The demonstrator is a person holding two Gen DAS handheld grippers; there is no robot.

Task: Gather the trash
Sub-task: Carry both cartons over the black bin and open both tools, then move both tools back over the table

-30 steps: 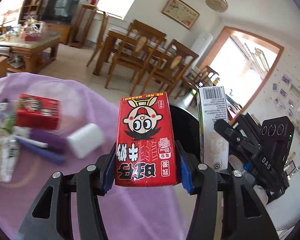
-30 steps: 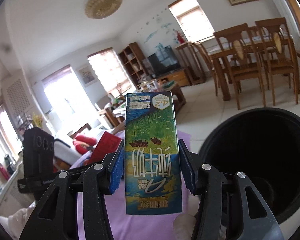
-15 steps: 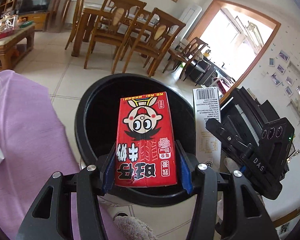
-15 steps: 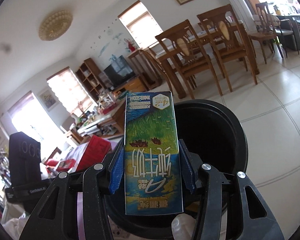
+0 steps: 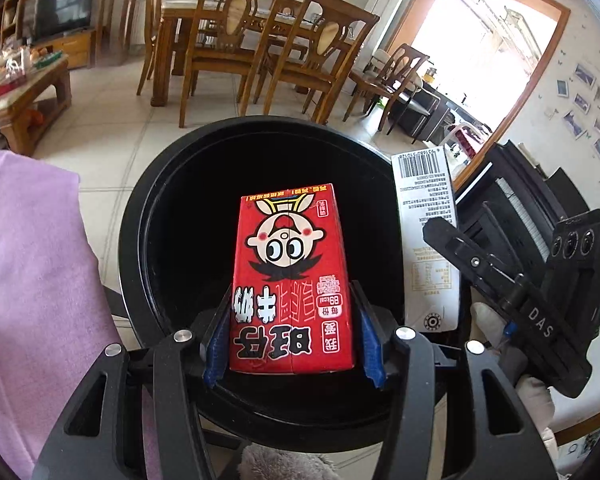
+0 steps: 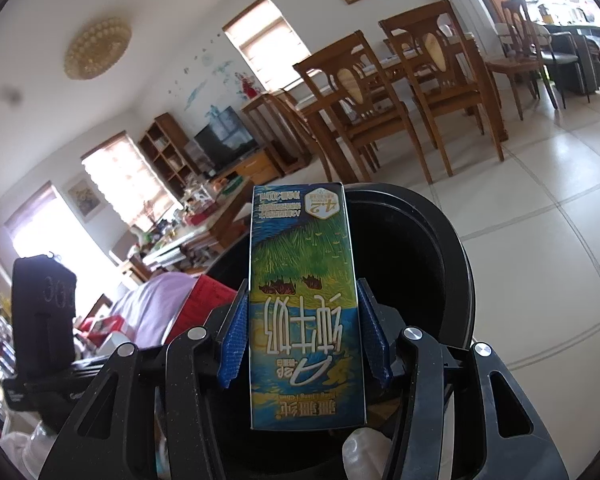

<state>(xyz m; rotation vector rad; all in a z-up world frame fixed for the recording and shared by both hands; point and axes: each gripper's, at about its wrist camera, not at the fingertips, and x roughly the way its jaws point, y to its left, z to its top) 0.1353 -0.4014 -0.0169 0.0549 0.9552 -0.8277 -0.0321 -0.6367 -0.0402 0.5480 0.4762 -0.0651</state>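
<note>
Tiled dining room, black bin [image 5: 148, 216] below, left tool [image 5: 292, 344] grasping red carton [image 5: 292, 280], right tool [image 6: 304, 340] grasping blue-green carton [image 6: 304, 304]

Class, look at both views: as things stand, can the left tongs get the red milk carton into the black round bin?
Probably yes: the left tongs hold the red milk carton over the black round bin, whose open mouth shows nothing blocking it.

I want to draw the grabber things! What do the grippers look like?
Both are black, with triangle-shaped holes and round silver bolts. The left gripper and right gripper have blue bumpy pads inside. The right one's side says "DAS" in white, and a light glove holds it.
</note>
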